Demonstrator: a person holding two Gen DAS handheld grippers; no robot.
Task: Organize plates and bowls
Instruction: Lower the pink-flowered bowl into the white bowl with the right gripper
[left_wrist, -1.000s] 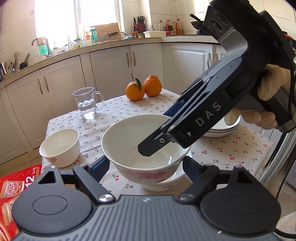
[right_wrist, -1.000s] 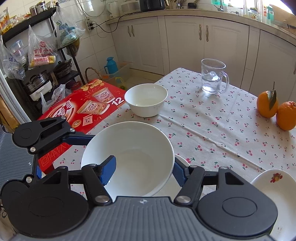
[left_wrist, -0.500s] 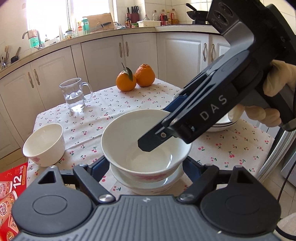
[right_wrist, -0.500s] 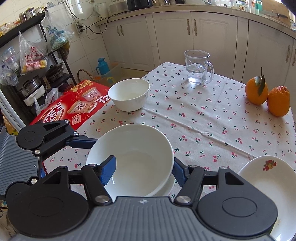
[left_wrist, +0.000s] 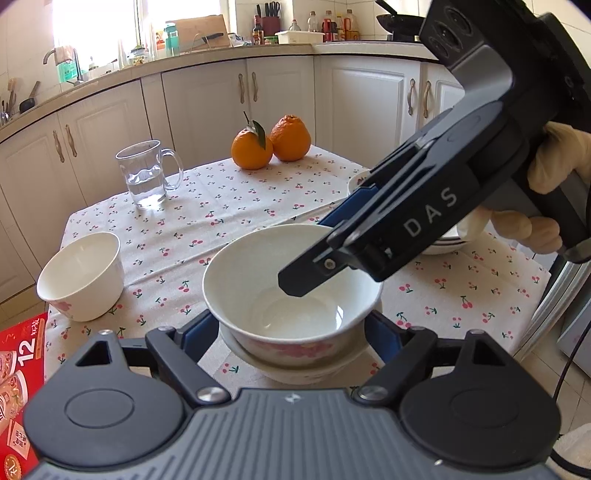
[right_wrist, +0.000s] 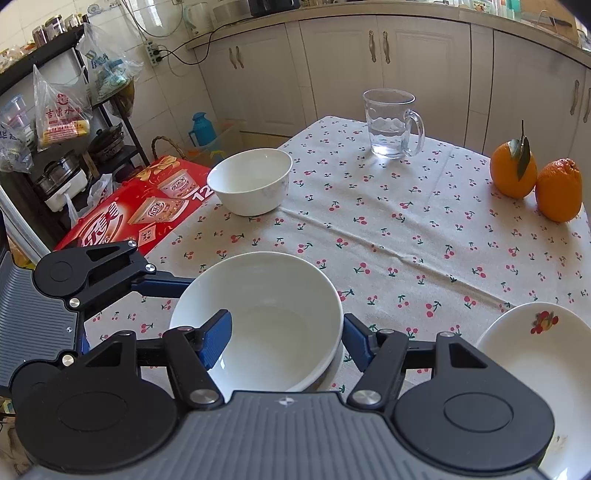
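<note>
Both tongs (left_wrist: 291, 332) (right_wrist: 286, 341) astride nested bowl (left_wrist: 295, 295) near table edge (left_wrist: 532, 325).

A glass mug (right_wrist: 392, 124) of water stands near the far edge of the cherry-print tablecloth (right_wrist: 388, 236), two oranges (right_wrist: 535, 181) touch at its right edge, and a red carton (right_wrist: 133, 210) lies beyond its left edge.
</note>
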